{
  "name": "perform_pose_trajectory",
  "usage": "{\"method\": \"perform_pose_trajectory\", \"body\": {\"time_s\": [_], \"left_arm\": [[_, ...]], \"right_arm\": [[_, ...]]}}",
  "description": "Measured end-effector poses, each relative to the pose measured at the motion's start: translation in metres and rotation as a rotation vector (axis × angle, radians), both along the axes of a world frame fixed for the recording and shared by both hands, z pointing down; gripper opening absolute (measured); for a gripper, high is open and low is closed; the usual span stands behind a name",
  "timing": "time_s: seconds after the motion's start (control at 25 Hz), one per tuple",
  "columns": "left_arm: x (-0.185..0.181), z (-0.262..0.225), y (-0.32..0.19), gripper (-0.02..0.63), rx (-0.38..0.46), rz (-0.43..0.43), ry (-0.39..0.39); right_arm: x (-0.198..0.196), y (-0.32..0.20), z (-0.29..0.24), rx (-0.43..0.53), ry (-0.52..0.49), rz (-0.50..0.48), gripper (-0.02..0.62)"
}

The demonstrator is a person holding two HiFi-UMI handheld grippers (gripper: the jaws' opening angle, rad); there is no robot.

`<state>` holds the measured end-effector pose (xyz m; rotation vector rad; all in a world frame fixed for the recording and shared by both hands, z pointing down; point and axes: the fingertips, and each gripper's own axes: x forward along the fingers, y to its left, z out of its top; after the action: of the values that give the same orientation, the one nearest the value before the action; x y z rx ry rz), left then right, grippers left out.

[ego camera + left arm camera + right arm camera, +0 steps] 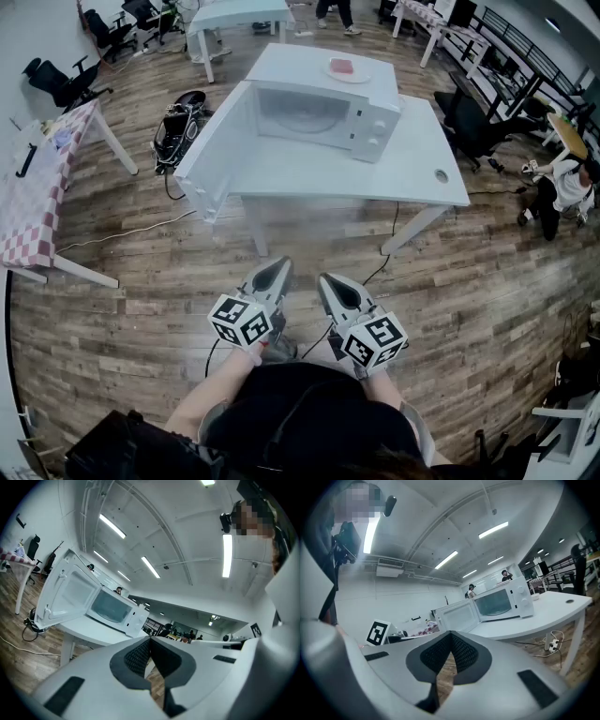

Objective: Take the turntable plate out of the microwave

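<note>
Nearest to the head camera, dark clothing and two forearms are seen, and just beyond them the left gripper [280, 267] and the right gripper [324, 280] are held side by side above a wood-plank floor [450, 291], well short of the counter [412, 178]. Both grippers are closed right down to the tips with nothing held, as is confirmed in the left gripper view [150, 639] and the right gripper view [451, 633]. On the white counter a white microwave [375, 127] is placed with its door [214, 155] swung wide open to the left; the turntable plate [302, 120] is only dimly made out inside the open cavity. A small plate [349, 68] with something pink on it is seen on a white surface behind the microwave. Around the counter, a table with a checked cloth [37, 197], office chairs [61, 82] and black gear with cables [180, 127] on the floor are shown in the head view alone. A curved white ceiling with strip lights [111, 526] is shown only in the gripper views, and distant people are seen there beyond the microwave. A power strip [553, 644] below the counter is visible only in the right gripper view.
</note>
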<state>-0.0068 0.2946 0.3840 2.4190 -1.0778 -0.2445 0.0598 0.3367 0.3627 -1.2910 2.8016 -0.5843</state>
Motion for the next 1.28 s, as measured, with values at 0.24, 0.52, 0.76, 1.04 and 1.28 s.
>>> {"method": "perform_pose_trajectory", "body": {"time_s": [0.24, 0.52, 0.76, 1.04, 1.28], "left_arm": [[-0.021, 0.002, -0.038, 0.012, 0.022, 0.033, -0.021], [-0.055, 0.011, -0.074, 0.012, 0.017, 0.008, -0.025], [-0.068, 0.026, -0.087, 0.012, -0.033, -0.011, 0.021], [-0.048, 0.042, -0.099, 0.012, -0.069, 0.023, 0.053], [-0.045, 0.049, -0.142, 0.012, -0.069, 0.035, 0.039]], "right_arm": [[-0.015, -0.048, 0.003, -0.001, -0.037, 0.058, 0.02], [-0.052, -0.081, 0.006, 0.046, 0.03, 0.052, 0.02], [-0.063, -0.09, 0.009, 0.057, 0.086, 0.067, 0.02], [-0.047, -0.108, 0.028, -0.005, 0.101, 0.1, 0.02], [-0.055, -0.161, 0.046, -0.053, 0.076, 0.065, 0.021]]}}
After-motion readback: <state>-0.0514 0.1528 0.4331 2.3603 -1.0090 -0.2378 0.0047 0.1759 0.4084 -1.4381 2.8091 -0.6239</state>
